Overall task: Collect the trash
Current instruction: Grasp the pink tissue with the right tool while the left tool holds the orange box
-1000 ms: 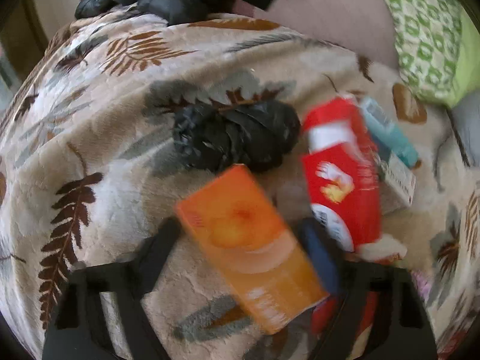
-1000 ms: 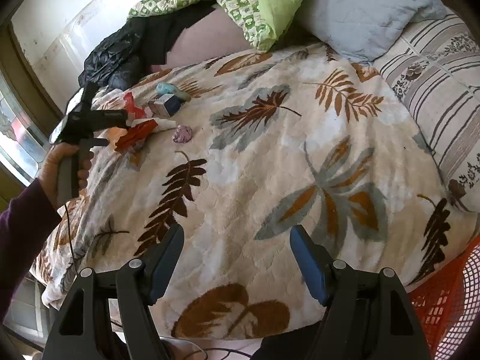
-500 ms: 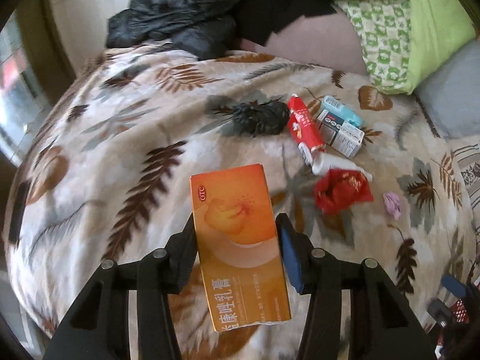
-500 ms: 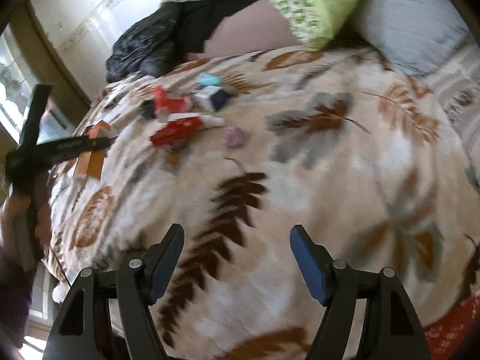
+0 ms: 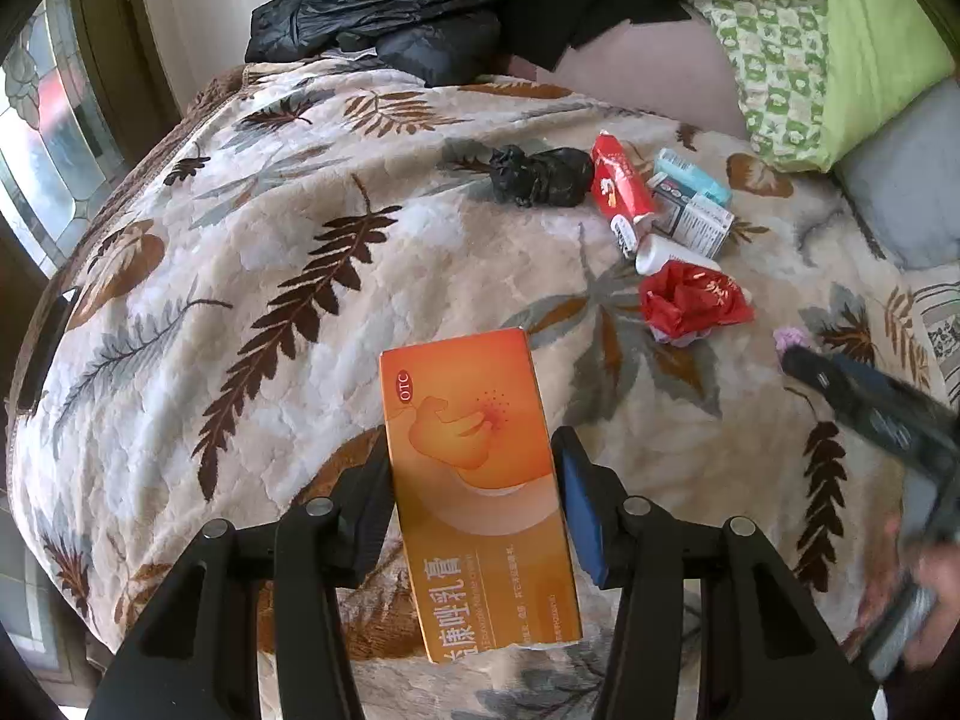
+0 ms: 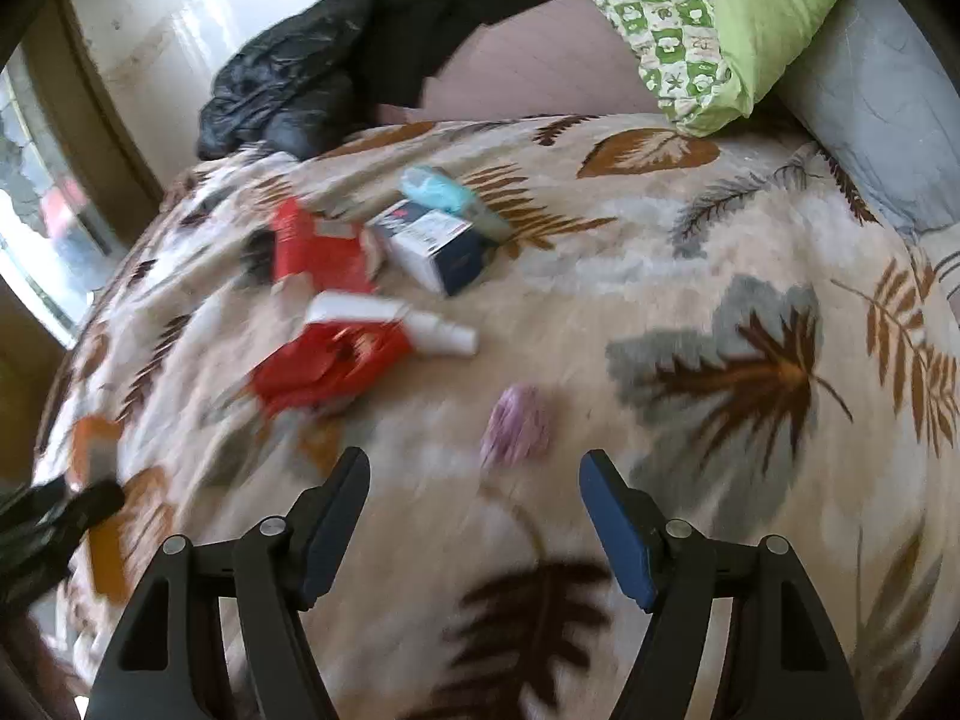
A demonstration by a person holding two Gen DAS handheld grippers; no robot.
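The bed (image 5: 252, 276) with the leaf-print blanket is carrying a little heap of trash toward the pillows; a balled black bag (image 5: 537, 175), a red tube (image 5: 618, 183), a teal packet (image 5: 693, 177), a small white and dark box (image 5: 693, 222), a white bottle (image 5: 657, 255) and a crumpled red wrapper (image 5: 690, 300) are all sitting close together, some touching; a black jacket (image 5: 384, 6) is lying at the far edge and a green pillow (image 5: 828, 42) is sitting off to the right; a purple scrap (image 6: 517, 425) is lying apart from the heap, just ahead of the right tongs (image 6: 474, 516), which are hanging wide apart with nothing in them. The left tongs (image 5: 471, 495) are clamping the orange box (image 5: 474, 480) by its long sides above the blanket; its long axis is running straight out along the fingers, tilted a bit left at the far end, printed face up.
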